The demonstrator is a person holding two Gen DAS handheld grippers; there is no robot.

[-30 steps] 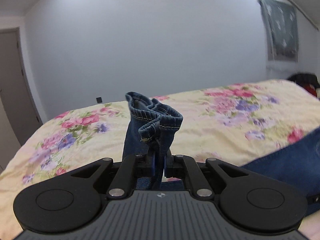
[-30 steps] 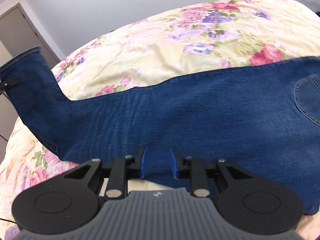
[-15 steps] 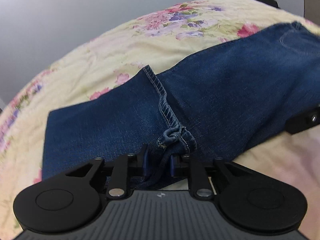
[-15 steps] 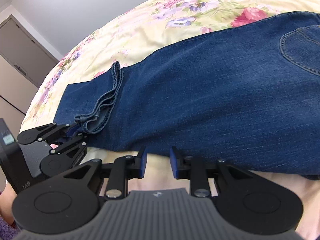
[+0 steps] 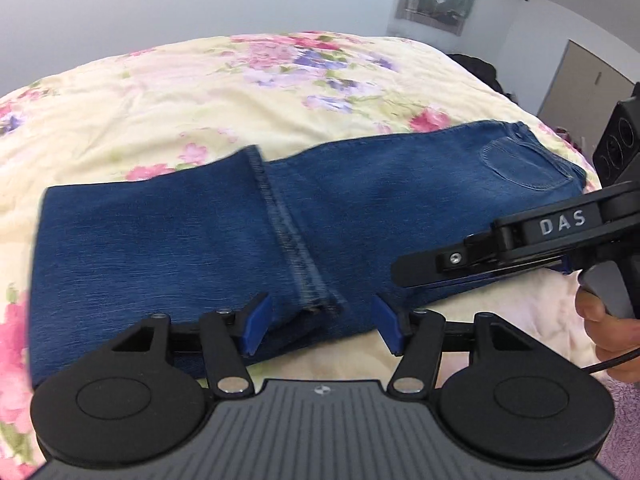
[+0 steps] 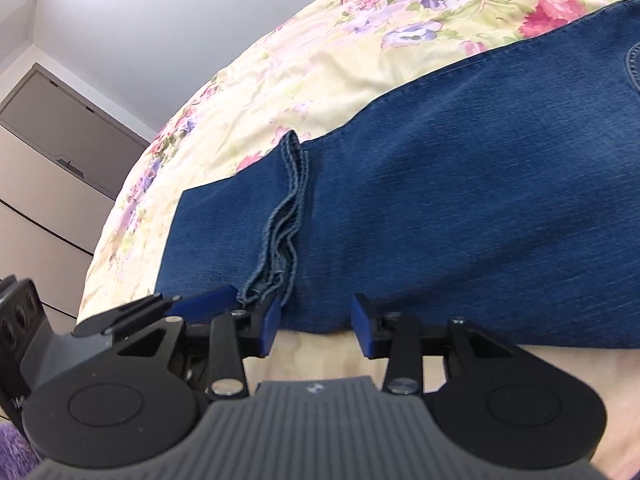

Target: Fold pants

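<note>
Left gripper: the left gripper (image 5: 318, 326) hovered low at the near edge of the jeans, its blue jaws opening wide; the hem corner lay between them, untouched by either pad.
Right gripper: the right gripper (image 6: 314, 328) sat just to the right of the left one, jaws opening, with the jeans' near edge between the pads and neither pressing on it.
Hand: a person's hand (image 5: 608, 322) gripped the right tool's handle at the bed's near side.
Jeans: the blue jeans (image 5: 400, 208) lay flat across the bed, the leg ends turned back over the legs.
Hem: the stitched hem (image 5: 288, 232) ran across the cloth roughly a third of the way along, slightly bunched at its near end.
Progress: one fold looked laid and let go; at least one further fold toward the back pocket (image 5: 520, 164) seemed left.
Bedspread: the floral bedspread (image 5: 224, 92) stretched bare beyond the jeans, giving wide room on the far side.
Edges: little bedspread showed in front of the jeans' near edge.
Background: a plain wall (image 5: 200, 0) stood well behind.
</note>
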